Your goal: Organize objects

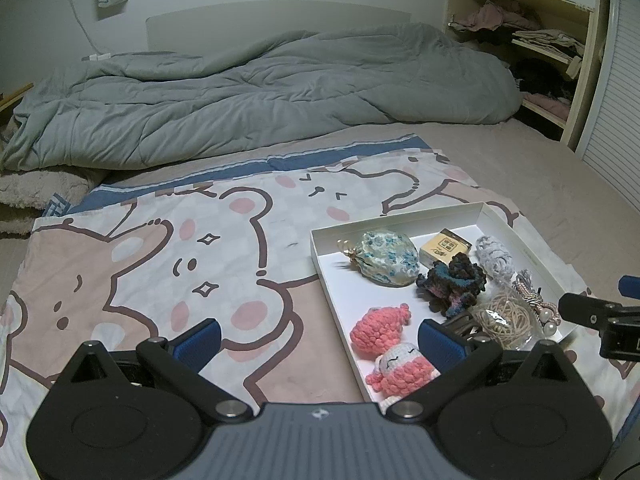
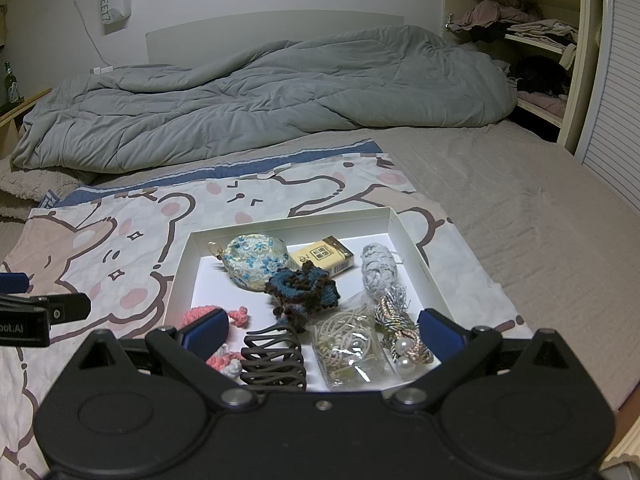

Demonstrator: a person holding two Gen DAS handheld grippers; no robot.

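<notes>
From the left wrist view, the left tongs stand spread wide with nothing between the blue pads, hovering low over the cartoon bear blanket on the bed. The white tray lies ahead and to the right of these tongs, its near left wall passing just under the right pad, so the pink crochet fish and the pink-and-white crochet doll sit just inside that pad; everything appears gathered in the tray to keep the small items together. To the left and ahead of the tongs the blanket is bare, which I judge to be the easiest room for setting things out, while the grey duvet bounds it far ahead. From the right wrist view, the right tongs are likewise wide apart and grip nothing, poised over the tray's near end. Between the pads lie the brown hair claw and the clear bag of elastic bands, with the braided pearl tie just inside the right pad. Further ahead sit the dark crochet scrunchie, floral pouch, yellow box and grey knitted piece. The items crowd together, several touching, so lifting one cleanly likely needs care, and the tray's right wall leaves little room beside the right pad.
</notes>
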